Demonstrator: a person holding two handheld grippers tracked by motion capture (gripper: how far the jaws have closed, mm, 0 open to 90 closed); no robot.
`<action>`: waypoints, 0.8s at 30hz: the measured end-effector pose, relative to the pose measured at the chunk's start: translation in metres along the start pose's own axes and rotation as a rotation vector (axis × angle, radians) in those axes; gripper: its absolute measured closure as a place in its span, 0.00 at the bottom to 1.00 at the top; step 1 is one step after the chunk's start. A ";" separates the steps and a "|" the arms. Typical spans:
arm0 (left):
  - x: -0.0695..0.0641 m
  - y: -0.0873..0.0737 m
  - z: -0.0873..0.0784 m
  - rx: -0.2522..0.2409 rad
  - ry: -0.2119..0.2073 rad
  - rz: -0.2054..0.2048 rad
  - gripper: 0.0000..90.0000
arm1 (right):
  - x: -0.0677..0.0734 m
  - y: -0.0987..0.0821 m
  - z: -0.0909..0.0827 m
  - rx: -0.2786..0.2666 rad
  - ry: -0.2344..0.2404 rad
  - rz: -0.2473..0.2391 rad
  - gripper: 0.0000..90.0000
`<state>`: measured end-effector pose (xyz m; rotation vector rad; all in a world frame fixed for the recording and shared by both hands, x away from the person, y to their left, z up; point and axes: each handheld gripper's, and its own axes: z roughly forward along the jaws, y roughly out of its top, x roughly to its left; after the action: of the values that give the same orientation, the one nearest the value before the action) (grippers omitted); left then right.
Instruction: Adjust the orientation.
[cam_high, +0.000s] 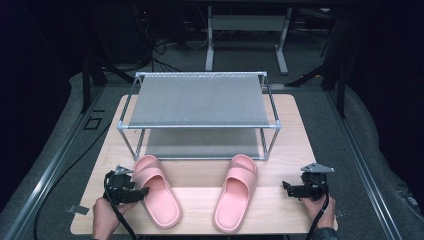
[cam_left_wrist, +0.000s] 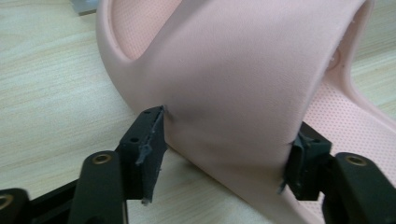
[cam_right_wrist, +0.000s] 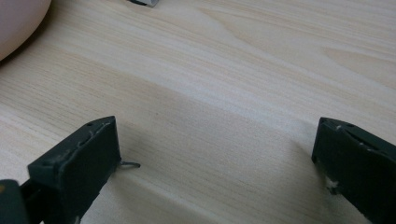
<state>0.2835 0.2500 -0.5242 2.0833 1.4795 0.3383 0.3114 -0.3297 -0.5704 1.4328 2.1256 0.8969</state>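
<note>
Two pink slide slippers lie on the wooden table (cam_high: 200, 181), the left one (cam_high: 159, 192) and the right one (cam_high: 237, 192), toes toward the rack. My left gripper (cam_high: 143, 192) reaches the left slipper from its left side. In the left gripper view its jaws (cam_left_wrist: 224, 144) straddle the slipper's broad strap (cam_left_wrist: 233, 70), and both pads touch the strap's edges, the left pad denting it. My right gripper (cam_high: 286, 187) rests low at the table's right, apart from the right slipper. Its jaws (cam_right_wrist: 215, 154) stand wide open over bare wood, with a pink slipper edge (cam_right_wrist: 16, 18) at the far left.
A two-tier metal shoe rack (cam_high: 200, 100) with grey shelves stands at the back of the table, just beyond the slippers' toes. Bare wood lies between the two slippers and along the front edge. A dark floor with cables surrounds the table.
</note>
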 end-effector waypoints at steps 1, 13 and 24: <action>0.000 0.000 0.000 0.002 0.001 0.003 0.45 | 0.000 0.000 0.000 0.000 0.000 0.000 0.01; -0.002 0.009 -0.003 0.066 -0.004 0.065 0.64 | 0.000 0.000 0.000 0.001 -0.005 0.002 0.01; 0.002 0.023 0.000 0.135 -0.012 0.117 0.79 | 0.000 0.000 0.000 0.001 -0.004 0.001 0.01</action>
<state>0.3021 0.2465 -0.5118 2.2804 1.4121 0.2768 0.3113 -0.3297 -0.5702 1.4344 2.1228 0.8929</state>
